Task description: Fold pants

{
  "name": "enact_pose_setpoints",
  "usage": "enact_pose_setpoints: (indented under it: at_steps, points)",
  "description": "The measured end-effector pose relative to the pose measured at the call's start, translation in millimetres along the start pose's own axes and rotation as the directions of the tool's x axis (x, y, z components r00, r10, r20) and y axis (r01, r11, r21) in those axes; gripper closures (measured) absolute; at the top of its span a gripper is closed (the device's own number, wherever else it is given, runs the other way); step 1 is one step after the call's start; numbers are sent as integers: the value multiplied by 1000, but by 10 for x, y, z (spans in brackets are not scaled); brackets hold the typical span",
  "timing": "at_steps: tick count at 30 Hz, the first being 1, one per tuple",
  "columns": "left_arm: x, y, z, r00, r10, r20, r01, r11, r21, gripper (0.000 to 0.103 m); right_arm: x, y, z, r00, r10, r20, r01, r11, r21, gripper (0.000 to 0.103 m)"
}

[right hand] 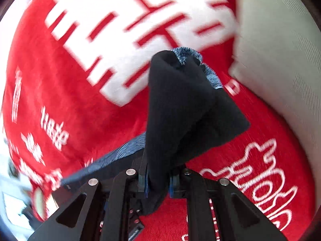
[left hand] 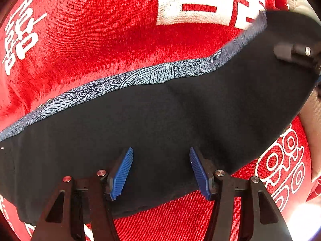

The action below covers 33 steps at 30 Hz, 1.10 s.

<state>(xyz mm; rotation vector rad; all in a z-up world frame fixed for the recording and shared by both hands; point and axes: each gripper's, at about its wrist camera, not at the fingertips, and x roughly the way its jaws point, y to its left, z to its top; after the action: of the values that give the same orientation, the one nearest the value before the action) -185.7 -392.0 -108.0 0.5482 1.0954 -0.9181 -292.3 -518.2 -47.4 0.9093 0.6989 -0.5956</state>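
Left gripper [left hand: 161,172] hovers low over the pants [left hand: 160,124], its blue fingers [left hand: 122,172] spread wide and released, dark cloth lying between them but not pinched. The pants stretch flat across the red cloth [left hand: 100,40] with white lettering, patterned blue-grey band running from nine o'clock up toward one o'clock. Over at two o'clock in the left view, the right gripper [left hand: 297,53] sits at the far end. Right wrist view: right gripper [right hand: 158,182] clenched on a bunched fold of the pants [right hand: 180,110], fabric rising toward twelve o'clock, picture blurred.
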Motion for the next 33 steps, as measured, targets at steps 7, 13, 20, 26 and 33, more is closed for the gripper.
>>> enact_pose_setpoints:
  at_steps: [7, 13, 20, 26, 33]
  points:
    - [-95, 379, -40, 993, -110, -43, 109, 994, -27, 44, 34, 816, -78, 1000, -16, -27, 8, 964, -265, 89]
    - [-684, 1357, -177, 995, -98, -4, 95, 979, -182, 44, 214, 1440, -343, 997, -68, -47, 41, 903, -427, 89]
    - [-720, 2661, -542, 993, 57, -105, -89, 939, -333, 31, 888, 2182, -1152, 973, -214, -81, 107, 739, -665, 88]
    - [-682, 3128, -804, 986, 77, -145, -128, 915, -383, 31, 1442, 2420, -1930, 910, -415, 26, 256, 510, -821, 75]
    - [-705, 3135, -703, 992, 14, -125, -61, 923, -380, 31, 1125, 2557, -2143, 922, -386, 42, 222, 435, -873, 55]
